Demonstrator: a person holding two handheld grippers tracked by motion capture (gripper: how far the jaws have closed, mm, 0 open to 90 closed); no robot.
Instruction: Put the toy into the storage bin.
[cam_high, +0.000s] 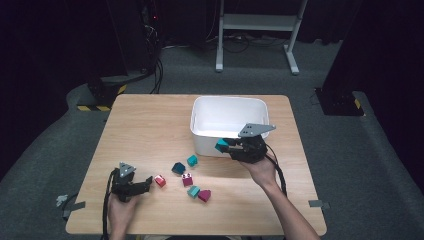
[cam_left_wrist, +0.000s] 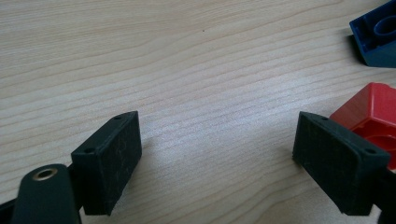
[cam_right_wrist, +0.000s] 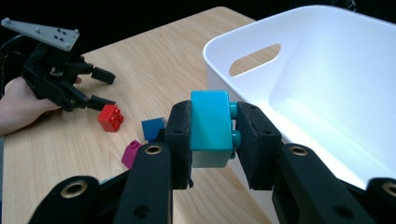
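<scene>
Presently the right gripper (cam_right_wrist: 212, 135) pinches a teal brick (cam_right_wrist: 211, 128) beside the empty bin (cam_high: 200, 120), left gripper (cam_left_wrist: 217, 158) spread idle by the red brick (cam_left_wrist: 373, 116); six bricks remain on the table (cam_high: 145, 125).

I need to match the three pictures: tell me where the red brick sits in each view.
High view: the red brick lies on the table just right of the left gripper.
Left gripper view: at the right edge, behind the right-hand jaw.
Right gripper view: left of centre, below the far gripper.
Shared landmark: the dark blue brick.
</scene>
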